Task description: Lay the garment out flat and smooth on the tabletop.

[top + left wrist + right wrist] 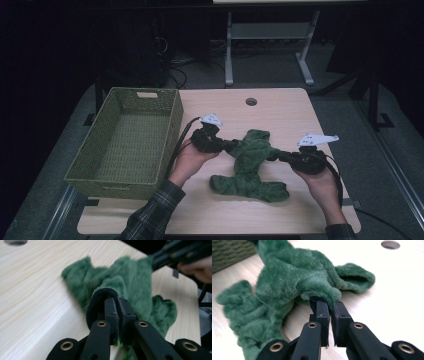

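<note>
A fuzzy green garment (251,165) lies crumpled in the middle of the wooden table (280,107). My left gripper (233,145) is shut on its black-trimmed cuff (101,294) at the garment's left side. My right gripper (274,155) is shut on a fold of the green fabric (322,290) at its right side. Between the two grippers the cloth is lifted a little, while its lower part (250,186) rests on the table. In the left gripper view the right gripper (160,260) shows at the far edge of the garment.
A green woven basket (126,140), nothing inside it, stands on the left part of the table, close to my left hand. A round cable hole (251,101) is near the table's far edge. A metal table frame (270,45) stands on the floor beyond.
</note>
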`<state>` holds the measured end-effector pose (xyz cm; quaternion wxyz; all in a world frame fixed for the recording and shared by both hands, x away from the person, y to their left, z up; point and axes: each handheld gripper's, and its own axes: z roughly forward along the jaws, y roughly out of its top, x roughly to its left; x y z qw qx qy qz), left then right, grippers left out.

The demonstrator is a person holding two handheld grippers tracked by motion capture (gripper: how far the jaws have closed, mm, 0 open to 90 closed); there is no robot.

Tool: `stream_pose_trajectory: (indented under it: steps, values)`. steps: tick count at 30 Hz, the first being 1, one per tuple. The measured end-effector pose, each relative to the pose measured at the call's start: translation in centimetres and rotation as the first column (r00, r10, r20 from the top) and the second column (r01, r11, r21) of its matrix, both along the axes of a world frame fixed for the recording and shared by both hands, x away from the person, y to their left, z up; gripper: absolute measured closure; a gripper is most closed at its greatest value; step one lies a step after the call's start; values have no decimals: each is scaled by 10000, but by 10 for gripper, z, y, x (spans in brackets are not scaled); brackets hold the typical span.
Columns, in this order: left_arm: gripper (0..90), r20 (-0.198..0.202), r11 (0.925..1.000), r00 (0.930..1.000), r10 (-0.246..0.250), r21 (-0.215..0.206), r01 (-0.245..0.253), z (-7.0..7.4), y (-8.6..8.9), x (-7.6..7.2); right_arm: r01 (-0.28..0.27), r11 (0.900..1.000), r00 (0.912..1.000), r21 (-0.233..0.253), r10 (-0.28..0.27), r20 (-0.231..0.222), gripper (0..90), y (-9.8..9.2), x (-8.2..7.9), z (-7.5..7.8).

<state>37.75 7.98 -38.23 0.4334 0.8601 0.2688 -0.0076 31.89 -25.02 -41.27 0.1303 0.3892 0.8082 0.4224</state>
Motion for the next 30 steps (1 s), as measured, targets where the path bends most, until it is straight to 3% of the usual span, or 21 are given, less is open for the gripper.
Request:
stream_pose_trajectory:
  steps: [5,11,13,17,22,24,28,30]
  values:
    - [870,-286,9969,9980,555,568,-538,-16,9,-6,-397,9990,9992,-199,395,-82,848,5,9,5]
    - [870,-719,9880,9931,929,1300,-830,-43,15,-2,-726,9963,9946,-450,689,-776,847,19,24,-15]
    - [870,-829,9821,9923,918,1721,-765,-52,14,-1,-818,9955,9913,-473,764,-1071,847,23,28,-23]
    - [870,-1008,9755,9908,905,2091,-679,-64,12,1,-981,9932,9850,-632,879,-1484,846,29,33,-35]
    - [863,-922,9713,9925,800,2309,-568,-68,11,1,-1146,9906,9791,-745,1000,-1773,843,33,35,-44]
    - [851,-905,9734,9922,856,2200,-639,-70,10,1,-1179,9901,9781,-759,1025,-1813,833,34,36,-46]
    - [703,-955,9725,9906,978,2206,-747,-67,9,-1,-1160,9910,9794,-673,1029,-1739,752,33,33,-44]
    - [630,-804,9722,9934,822,2259,-622,-60,10,-3,-1115,9921,9811,-568,1008,-1650,695,31,32,-41]
